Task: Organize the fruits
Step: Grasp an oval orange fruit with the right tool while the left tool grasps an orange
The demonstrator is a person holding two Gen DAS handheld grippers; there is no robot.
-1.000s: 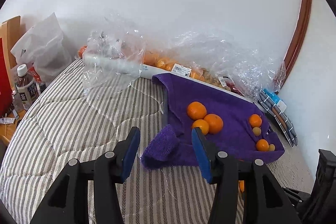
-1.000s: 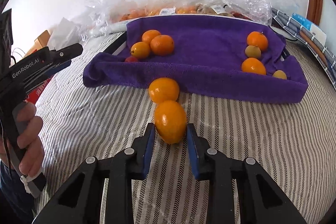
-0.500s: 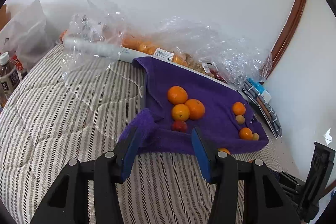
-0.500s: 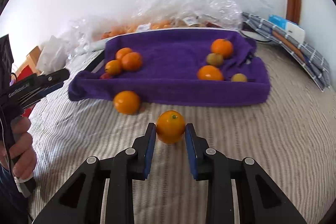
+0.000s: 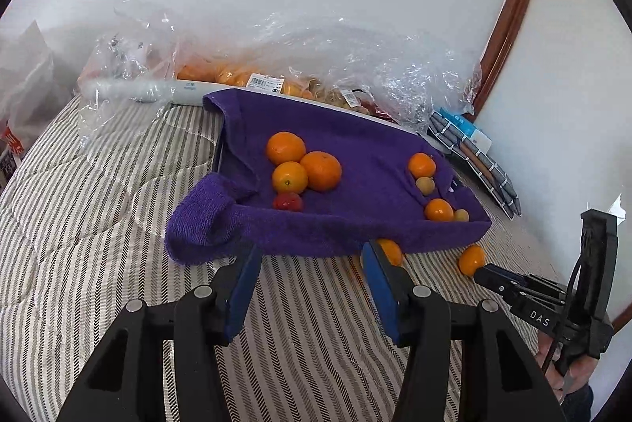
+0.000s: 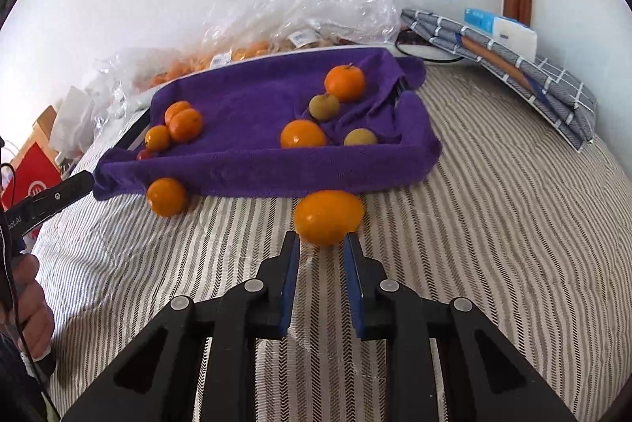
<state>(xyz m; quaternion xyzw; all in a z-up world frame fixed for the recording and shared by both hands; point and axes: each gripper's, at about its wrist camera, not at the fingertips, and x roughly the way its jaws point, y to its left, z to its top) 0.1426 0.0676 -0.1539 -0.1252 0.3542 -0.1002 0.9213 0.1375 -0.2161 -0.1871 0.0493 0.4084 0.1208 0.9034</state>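
My right gripper [image 6: 322, 248] is shut on an orange [image 6: 328, 215] and holds it just in front of the purple towel-lined tray [image 6: 276, 169]. The held orange also shows in the left wrist view [image 5: 471, 260]. The tray holds three oranges [image 6: 181, 123] and a small red fruit [image 6: 145, 154] at its left, and two oranges [image 6: 345, 82] and two yellowish fruits [image 6: 324, 106] at its right. Another orange [image 6: 166, 196] lies on the striped bedding before the tray. My left gripper [image 5: 312, 264] is open and empty, short of the tray's front edge [image 5: 316, 228].
Clear plastic bags [image 5: 276, 66] with more oranges lie behind the tray against the white wall. A folded checked cloth and a blue-white box [image 6: 513, 58] sit at the right. A red box [image 6: 31, 177] stands off the bed at the left.
My right gripper has carried the orange up and right toward the tray's front. The left gripper has moved right and closer to the tray.
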